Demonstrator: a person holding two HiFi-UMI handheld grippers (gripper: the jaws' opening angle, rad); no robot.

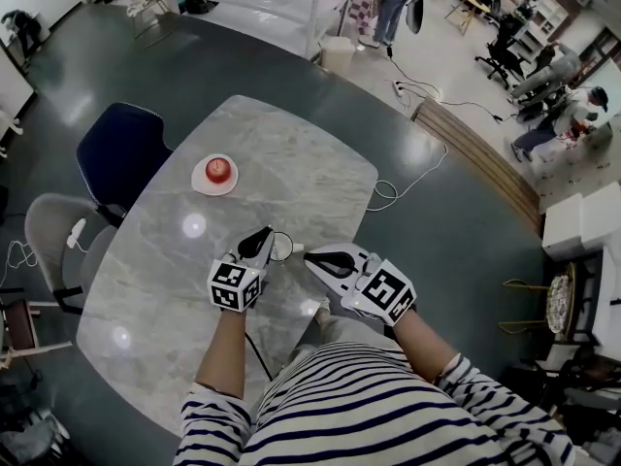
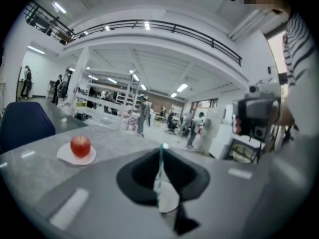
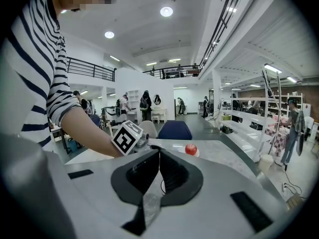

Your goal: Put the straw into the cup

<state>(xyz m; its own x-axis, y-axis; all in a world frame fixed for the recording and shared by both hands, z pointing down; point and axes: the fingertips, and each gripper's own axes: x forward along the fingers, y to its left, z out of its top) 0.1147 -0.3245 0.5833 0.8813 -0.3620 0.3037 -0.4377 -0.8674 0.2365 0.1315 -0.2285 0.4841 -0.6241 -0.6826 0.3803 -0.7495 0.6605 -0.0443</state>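
Here, marble table [image 1: 291, 163], dark floor [image 1: 456, 231]

The counter [image 1: 291, 153] looks like grey-veined marble, polished enough to mirror the ceiling lights. The apple [image 1: 219, 169] is glossy red and the plate [image 1: 200, 184] under it is matt white. The left claw [image 1: 268, 232] and right claw [image 1: 309, 254] have smooth, matt grey plastic shells and matt black jaws. The straw [image 2: 160, 171] looks matt and paper-like. The sleeve [image 1: 485, 396] is striped knit cloth, and the floor [image 1: 456, 231] is dark and shiny.
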